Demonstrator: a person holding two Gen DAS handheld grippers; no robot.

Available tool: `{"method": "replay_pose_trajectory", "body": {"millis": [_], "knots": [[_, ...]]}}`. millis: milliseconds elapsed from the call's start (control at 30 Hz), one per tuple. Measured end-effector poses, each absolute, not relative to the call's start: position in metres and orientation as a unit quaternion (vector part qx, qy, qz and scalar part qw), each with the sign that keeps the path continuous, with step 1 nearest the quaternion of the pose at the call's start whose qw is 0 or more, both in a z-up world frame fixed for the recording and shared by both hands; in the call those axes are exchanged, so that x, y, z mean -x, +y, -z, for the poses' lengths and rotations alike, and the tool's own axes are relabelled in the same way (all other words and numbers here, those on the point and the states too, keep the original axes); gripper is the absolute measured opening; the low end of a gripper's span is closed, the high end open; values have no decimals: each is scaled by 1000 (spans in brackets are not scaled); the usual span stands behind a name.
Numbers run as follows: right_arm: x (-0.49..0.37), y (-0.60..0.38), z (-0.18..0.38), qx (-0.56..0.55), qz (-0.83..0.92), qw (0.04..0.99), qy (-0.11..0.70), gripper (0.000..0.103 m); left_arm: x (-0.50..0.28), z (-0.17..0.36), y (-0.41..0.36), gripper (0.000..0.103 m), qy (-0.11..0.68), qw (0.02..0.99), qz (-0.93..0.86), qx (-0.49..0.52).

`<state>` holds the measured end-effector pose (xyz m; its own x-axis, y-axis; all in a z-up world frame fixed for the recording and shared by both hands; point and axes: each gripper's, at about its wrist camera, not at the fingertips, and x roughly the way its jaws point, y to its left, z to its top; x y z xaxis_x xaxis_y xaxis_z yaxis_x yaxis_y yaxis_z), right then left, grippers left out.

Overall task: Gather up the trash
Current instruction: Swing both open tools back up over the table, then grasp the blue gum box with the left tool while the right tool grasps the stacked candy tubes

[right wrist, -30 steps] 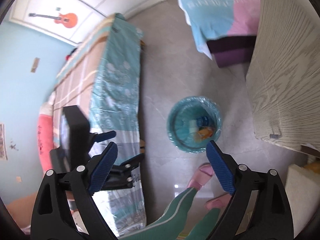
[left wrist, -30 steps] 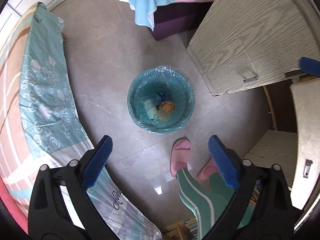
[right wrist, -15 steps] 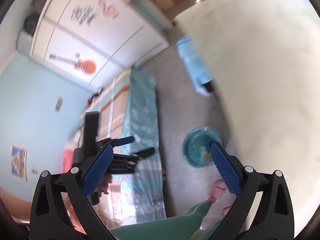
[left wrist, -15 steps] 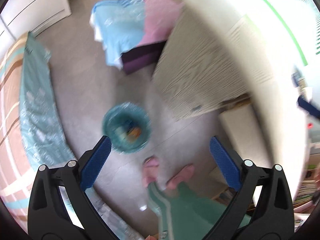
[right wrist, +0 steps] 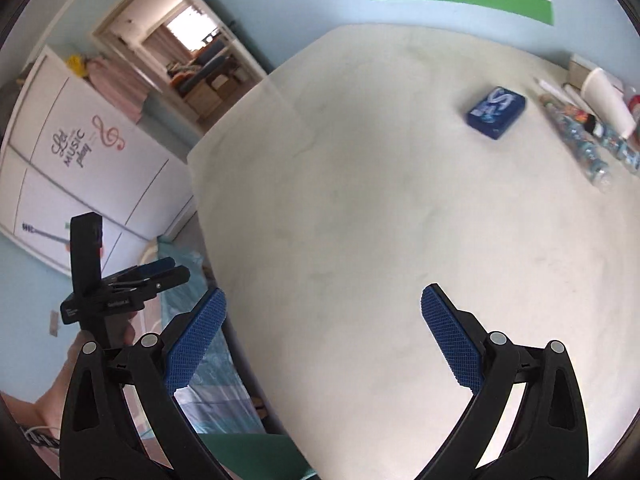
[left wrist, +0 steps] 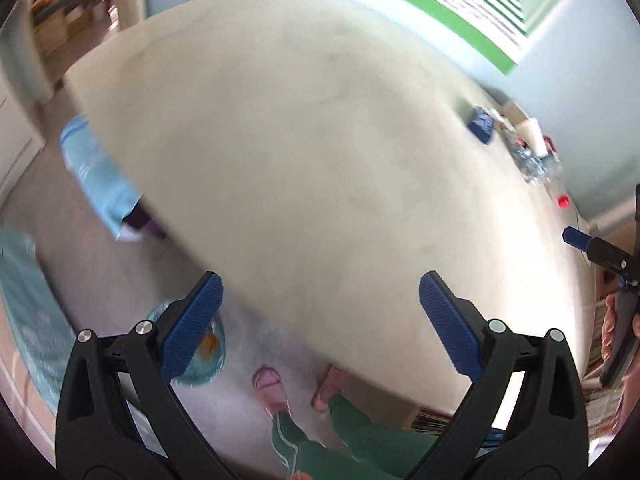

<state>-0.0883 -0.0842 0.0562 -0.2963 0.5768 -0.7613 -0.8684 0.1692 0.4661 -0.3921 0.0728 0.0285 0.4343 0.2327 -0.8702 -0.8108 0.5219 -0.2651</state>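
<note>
blue cardboard or plastic, the small blue box with white lettering lies flat on the pale table, toward its far right part. just beside it, further right, lie two crinkled clear plastic bottles with printed labels, and a white paper cup on its side at the table's edge. these look like the trash left to collect. the lined trash bin stands on the floor below the table's near edge, partly behind the left tongs.

both tongs are spread wide and hold nothing. the right tongs hang over the table's near middle, well apart from the litter.

by my judgement the box is light and stiff, best taken across its short sides. the bottles seem empty, light and slippery; they would likely buckle under a squeeze, so the neck or the middle of the body is the safer hold. the cup is thin and would crush easily, so a light pinch on the rim or across the wall suits it.

the left view is smeared by motion, so the litter there is only blurred shapes and a red cap. the box's lettering cannot be read for certain. items at the far right are cut off by the lens edge, and the bin's contents are mostly hidden.
</note>
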Motion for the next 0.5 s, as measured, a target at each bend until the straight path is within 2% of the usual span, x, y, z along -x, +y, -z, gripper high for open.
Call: {"method": "replay_pose_trajectory", "body": {"millis": [300,500], "knots": [[-15,-133,-54,156,-553,673,466,97,235,-50,52,96,439,831,-257,226],[-61,-136,-46,151,-550,674,470,97,154,-44,58,96,468,835,-218,192]]}}
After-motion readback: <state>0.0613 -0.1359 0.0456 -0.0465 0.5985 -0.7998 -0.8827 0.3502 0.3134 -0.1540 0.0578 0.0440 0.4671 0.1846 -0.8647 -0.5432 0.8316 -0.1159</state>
